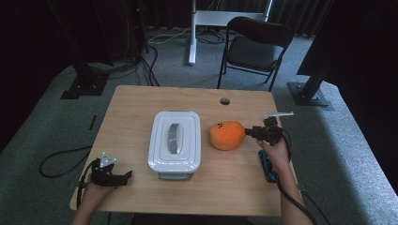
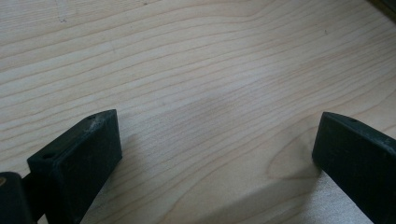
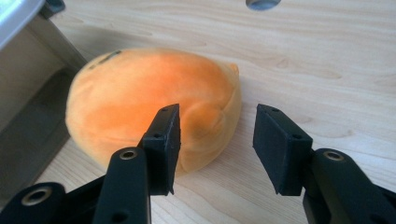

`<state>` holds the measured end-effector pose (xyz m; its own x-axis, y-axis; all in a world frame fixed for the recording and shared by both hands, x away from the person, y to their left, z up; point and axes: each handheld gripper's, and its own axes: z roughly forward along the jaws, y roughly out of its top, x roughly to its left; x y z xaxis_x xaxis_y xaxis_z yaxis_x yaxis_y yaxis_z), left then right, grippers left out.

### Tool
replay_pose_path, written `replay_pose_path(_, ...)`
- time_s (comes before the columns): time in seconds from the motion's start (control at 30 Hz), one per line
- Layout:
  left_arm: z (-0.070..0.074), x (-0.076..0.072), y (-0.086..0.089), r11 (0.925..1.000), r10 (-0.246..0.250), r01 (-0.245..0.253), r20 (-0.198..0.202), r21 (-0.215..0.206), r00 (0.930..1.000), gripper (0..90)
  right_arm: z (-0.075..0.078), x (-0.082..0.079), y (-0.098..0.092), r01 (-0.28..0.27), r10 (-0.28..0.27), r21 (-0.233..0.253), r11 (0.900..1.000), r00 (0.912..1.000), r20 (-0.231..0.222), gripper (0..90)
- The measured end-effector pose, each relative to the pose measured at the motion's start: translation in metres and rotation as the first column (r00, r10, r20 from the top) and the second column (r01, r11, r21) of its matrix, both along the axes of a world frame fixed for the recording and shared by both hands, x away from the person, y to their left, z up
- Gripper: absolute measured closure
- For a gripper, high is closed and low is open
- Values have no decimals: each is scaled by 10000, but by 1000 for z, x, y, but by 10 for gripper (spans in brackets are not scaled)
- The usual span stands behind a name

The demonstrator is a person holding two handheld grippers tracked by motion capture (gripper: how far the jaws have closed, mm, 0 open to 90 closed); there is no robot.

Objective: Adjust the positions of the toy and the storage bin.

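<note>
Light wooden rectangular table [image 1: 141, 108] w/ a round cable hole [image 1: 225, 101] near its far edge. Largest thing on it: white plastic lidded container w/ a grey handle on top [image 1: 175, 140], sitting about mid-table.

Just right of the container, close but apart from it, lies the round orange plush toy [image 1: 226, 135] — soft, slightly flattened, resting on the wood. In the right gripper view the plush [image 3: 154, 109] takes up the centre-left, w/ a small dark mark on its upper side and the container's edge at the far left.

Right gripper [image 1: 250, 131] is at the plush's right end, held by the person's right hand [image 1: 276, 152]. Right gripper view: jaws parted, a gap between them; one jaw stands in front of the plush's near end, the other over bare wood beside it. Can't tell if the first jaw touches the fabric — not clamped on it either way.

Left gripper [image 1: 126, 176] is at the table's near-left corner, well apart from container & plush. Left gripper view: jaws spread wide, bare wood grain [image 2: 210, 79] between them, holding nothing.
</note>
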<state>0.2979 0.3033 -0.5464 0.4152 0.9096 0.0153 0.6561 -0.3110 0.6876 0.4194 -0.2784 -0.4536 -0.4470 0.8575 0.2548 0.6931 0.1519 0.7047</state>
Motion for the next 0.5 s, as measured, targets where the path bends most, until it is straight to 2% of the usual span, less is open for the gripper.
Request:
replay_pose_path(0.1,0,0,0,10000,-2,2,-2,1,10000,17,-8,5,1,-93,94,28,10000,9996,-278,513)
replay_pose_path(0.13,0,0,0,10000,2,-2,0,3,10000,17,-10,6,3,-182,181,-31,9998,9991,-395,550)
replay_pose_path(0.2,0,0,0,10000,0,0,-3,1,10000,17,-13,5,4,-457,459,60,9989,9978,-480,706)
replay_pose_path(0.23,0,0,0,10000,-3,3,-3,3,10000,17,-14,4,6,-536,533,-46,9986,9974,-491,731)
replay_pose_path(0.27,0,0,0,10000,-3,3,-3,3,10000,17,-14,4,6,-536,533,-46,9986,9974,-491,731)
replay_pose_path(0.33,0,0,0,10000,-1,1,-3,1,10000,17,-13,-4,10,-838,824,-311,9960,9956,-441,788)
replay_pose_path(0.5,0,0,0,10000,0,0,-2,1,10000,17,-11,-23,16,-1136,1124,-315,9930,9930,-362,797)
